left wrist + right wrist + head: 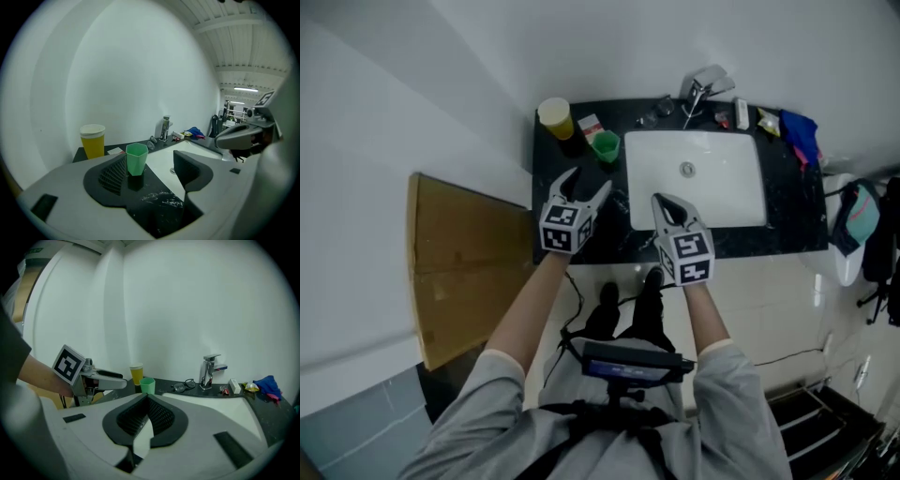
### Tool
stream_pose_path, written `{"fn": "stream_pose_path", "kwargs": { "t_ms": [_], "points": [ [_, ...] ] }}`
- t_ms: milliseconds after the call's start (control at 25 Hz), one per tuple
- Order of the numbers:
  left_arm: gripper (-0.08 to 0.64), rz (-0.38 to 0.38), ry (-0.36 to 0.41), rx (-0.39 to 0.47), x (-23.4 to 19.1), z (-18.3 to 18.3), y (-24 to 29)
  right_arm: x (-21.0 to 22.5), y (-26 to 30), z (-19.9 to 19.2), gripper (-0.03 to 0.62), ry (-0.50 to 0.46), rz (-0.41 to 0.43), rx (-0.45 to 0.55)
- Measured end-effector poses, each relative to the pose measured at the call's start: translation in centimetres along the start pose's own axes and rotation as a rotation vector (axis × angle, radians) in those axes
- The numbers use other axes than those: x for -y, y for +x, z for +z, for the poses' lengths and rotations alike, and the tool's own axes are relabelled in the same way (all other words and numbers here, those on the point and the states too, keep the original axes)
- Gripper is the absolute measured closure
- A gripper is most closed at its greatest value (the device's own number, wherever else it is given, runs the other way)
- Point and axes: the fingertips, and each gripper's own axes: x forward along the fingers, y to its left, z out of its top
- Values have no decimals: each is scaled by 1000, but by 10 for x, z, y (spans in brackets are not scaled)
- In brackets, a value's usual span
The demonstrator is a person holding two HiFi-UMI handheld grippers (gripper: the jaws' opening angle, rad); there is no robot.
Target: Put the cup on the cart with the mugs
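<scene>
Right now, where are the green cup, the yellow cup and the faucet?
green cup (136, 159), left gripper view, side wall.
yellow cup (554, 112), head view, lid.
faucet (208, 373), right gripper view, upright body.

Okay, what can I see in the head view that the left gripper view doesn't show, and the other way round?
Only the head view: the brown board standing left of the counter, and the person's grey sleeves. Only the left gripper view: the ceiling light and the room beyond the counter's far end. Both: the green cup, the yellow cup, the faucet, the white sink and the right gripper.
</scene>
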Motion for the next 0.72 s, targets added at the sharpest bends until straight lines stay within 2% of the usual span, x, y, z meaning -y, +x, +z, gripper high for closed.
{"fn": "stream_pose_path", "kwargs": {
  "t_ms": [240, 400, 720],
  "points": [
    [123, 76, -11, -54, -25, -7, 63, 20, 30, -4, 586, 3, 31, -24],
    [121, 95, -29, -83, -34, -10, 92, 31, 43, -7, 586, 13, 49, -36],
    [121, 120, -3, -140, -47, -17, 127, 54, 60, -4, 586, 12, 55, -45]
  ]
}}
